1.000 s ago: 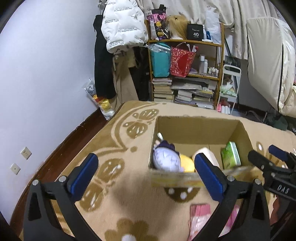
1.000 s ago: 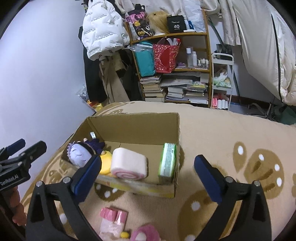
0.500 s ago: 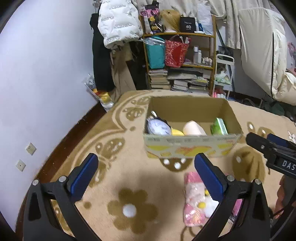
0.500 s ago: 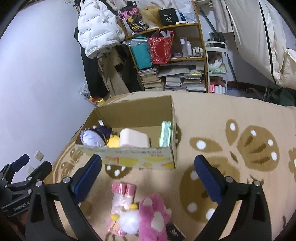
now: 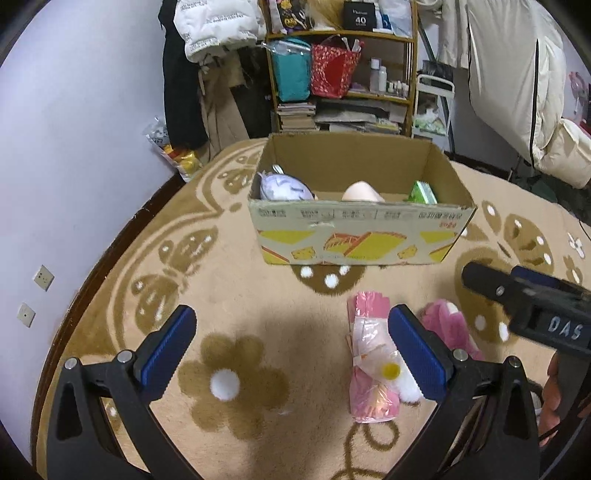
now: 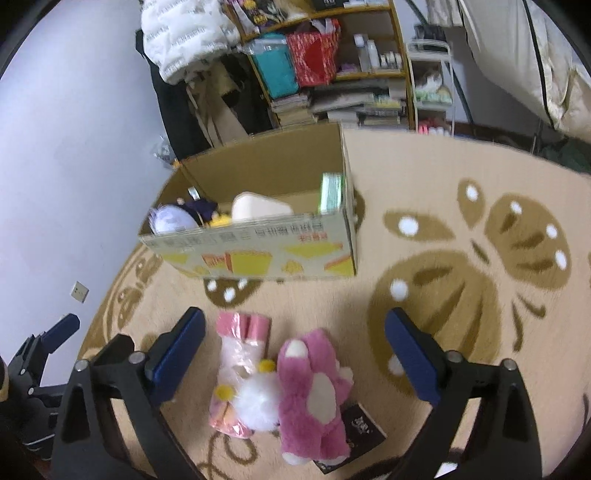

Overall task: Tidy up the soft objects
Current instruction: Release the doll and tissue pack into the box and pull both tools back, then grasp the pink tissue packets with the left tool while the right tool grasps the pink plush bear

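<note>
A cardboard box (image 5: 354,236) (image 6: 258,254) stands on the beige rug and holds a lilac plush (image 5: 282,186), a cream roll cushion (image 6: 258,208) and a green pack (image 6: 330,192). In front of it lie a pink plastic packet (image 5: 369,354) (image 6: 236,343), a white fluffy toy with yellow bits (image 6: 258,402) and a pink plush (image 6: 314,395). My left gripper (image 5: 291,350) is open and empty above the rug, left of the packet. My right gripper (image 6: 295,354) is open and empty, spanning the pink plush and white toy from above.
A dark booklet (image 6: 360,432) lies under the pink plush. A wooden shelf (image 5: 343,74) with bags and books stands behind the box. A white jacket (image 5: 218,26) hangs at the back left. The wall (image 5: 74,129) runs along the left.
Both grippers have pulled back from over the box and lowered toward the rug. The pink packet, white toy and pink plush have come into view beneath them.
</note>
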### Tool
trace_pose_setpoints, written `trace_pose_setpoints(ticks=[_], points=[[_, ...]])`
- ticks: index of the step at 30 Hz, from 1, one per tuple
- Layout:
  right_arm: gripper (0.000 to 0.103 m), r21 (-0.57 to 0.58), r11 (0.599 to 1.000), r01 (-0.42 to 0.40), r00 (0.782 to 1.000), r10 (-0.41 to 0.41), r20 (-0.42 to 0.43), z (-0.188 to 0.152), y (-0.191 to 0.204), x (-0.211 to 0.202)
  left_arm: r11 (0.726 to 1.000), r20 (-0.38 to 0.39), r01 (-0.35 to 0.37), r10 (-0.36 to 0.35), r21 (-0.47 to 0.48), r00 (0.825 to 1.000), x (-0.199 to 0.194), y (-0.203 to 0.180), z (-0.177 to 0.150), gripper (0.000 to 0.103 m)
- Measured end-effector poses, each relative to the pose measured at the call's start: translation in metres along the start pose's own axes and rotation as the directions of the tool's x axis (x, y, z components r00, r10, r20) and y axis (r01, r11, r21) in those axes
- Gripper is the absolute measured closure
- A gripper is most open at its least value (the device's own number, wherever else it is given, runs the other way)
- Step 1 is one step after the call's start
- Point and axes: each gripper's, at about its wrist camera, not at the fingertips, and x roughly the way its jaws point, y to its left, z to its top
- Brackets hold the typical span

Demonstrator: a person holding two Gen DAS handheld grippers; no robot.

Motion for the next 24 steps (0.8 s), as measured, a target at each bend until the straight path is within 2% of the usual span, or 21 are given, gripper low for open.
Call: trace_pose_setpoints(ticks=[7,9,18,24], points=[[0.019,0.023,1.0,0.019,0.994,-0.016,-0.105,-0.008,-0.007,0.027,1.0,-0.056,0.002,-0.002,-0.006,0.998,0.026,-0.002,-0.005,0.001],[0.039,0.033,0.999,0.01,0.991,-0.006,-0.133,-0.011,-0.009,0.033,1.0,-0.072,0.016,-0.017,-0.009,0.997,0.034,-0.002,-0.006,0.001],[0.04,0.034,0.999,0.013,0.977,-0.006,-0.213,-0.017,-0.01,0.054,0.998,-0.121,0.062,-0.064,-0.018,0.991,0.062,-0.005,-0.012,0.001],[0.04,0.073,0.997,0.034,0.958,-0.012,-0.286,-0.021,-0.017,0.069,0.997,-0.155,0.077,-0.079,-0.018,0.985,0.079,-0.008,-0.016,0.001]])
